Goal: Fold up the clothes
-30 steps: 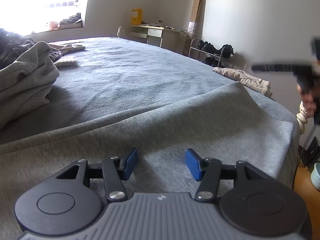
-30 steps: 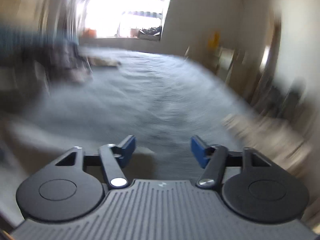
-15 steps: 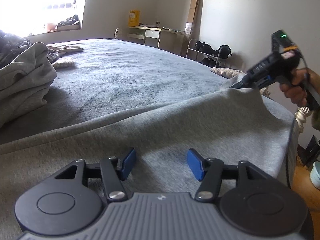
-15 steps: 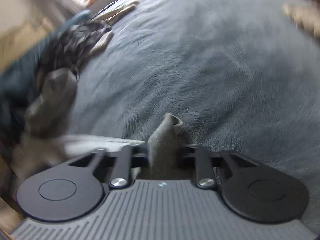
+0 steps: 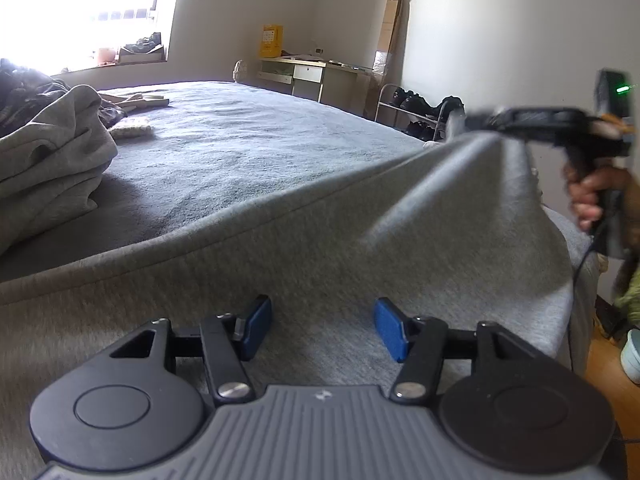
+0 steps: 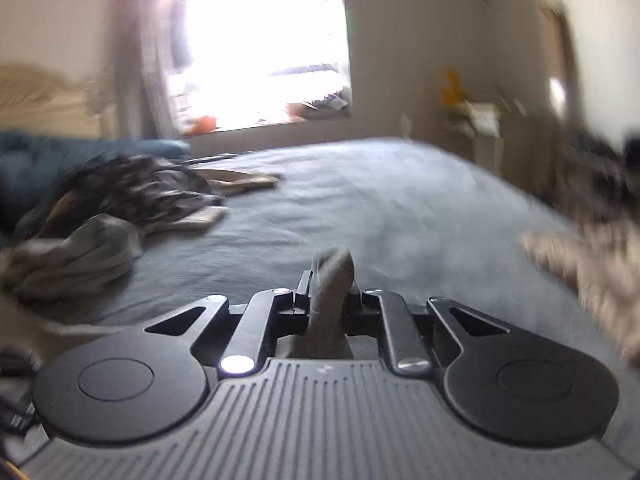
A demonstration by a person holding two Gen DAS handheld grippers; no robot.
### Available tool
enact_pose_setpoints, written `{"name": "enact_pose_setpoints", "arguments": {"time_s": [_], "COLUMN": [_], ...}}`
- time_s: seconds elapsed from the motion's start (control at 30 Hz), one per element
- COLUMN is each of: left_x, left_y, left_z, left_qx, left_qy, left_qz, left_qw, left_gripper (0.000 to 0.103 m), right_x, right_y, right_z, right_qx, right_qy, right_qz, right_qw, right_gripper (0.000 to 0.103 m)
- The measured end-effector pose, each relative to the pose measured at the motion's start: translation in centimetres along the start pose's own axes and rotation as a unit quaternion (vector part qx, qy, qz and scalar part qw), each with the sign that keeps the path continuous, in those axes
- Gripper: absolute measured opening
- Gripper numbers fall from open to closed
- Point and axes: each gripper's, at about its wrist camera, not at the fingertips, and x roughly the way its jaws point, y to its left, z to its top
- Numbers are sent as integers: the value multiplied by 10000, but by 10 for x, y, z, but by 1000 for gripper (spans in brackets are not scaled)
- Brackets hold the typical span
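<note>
Pinching a peak of the fleecy grey sweatshirt [image 5: 320, 248], my right gripper [image 6: 330, 292] tents it above the bed [image 5: 248, 148]; my left gripper [image 5: 322, 328] hovers over it, fingers spread.

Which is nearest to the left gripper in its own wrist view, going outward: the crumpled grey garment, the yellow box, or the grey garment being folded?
1. Grey garment being folded, directly under the left gripper.
2. Crumpled grey garment, left on the bed.
3. Yellow box, far wall.
</note>
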Motion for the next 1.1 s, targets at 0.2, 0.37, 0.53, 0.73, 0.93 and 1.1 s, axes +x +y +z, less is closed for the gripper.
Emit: {"name": "enact_pose_setpoints", "arguments": {"time_s": [0.2,0.37,0.53,0.73,0.93,1.1], "left_x": [0,-1,-18,-69,-122,-141], "left_y": [0,1,2,20,69,121], "left_z": [0,2,6,0,-23,-47], "left_qx": [3,-33,-198,-587,-1044,-1481], "left_qy": [12,25,-38,-263,-302,-293], "left_qz": [8,-10,41,427,1178,1582], "left_qw": [10000,10000,9998,9970,9871,9758], "left_gripper": [59,59,59,59,59,59], "right_x": [10,-40,-58,-32,25,84], "right_y": [-90,-111,-53,68,228,301], "right_z": [-16,-32,-26,-8,-29,-53], "right_qx": [1862,2960,2433,1107,-410,-1079], "right_qy": [-38,-94,392,1187,2171,2563], "right_qz": [-839,-584,24,1505,2710,2603], "right_qw": [9789,9533,9692,9752,9369,9246], "right_gripper": [14,19,23,23,23,21]}}
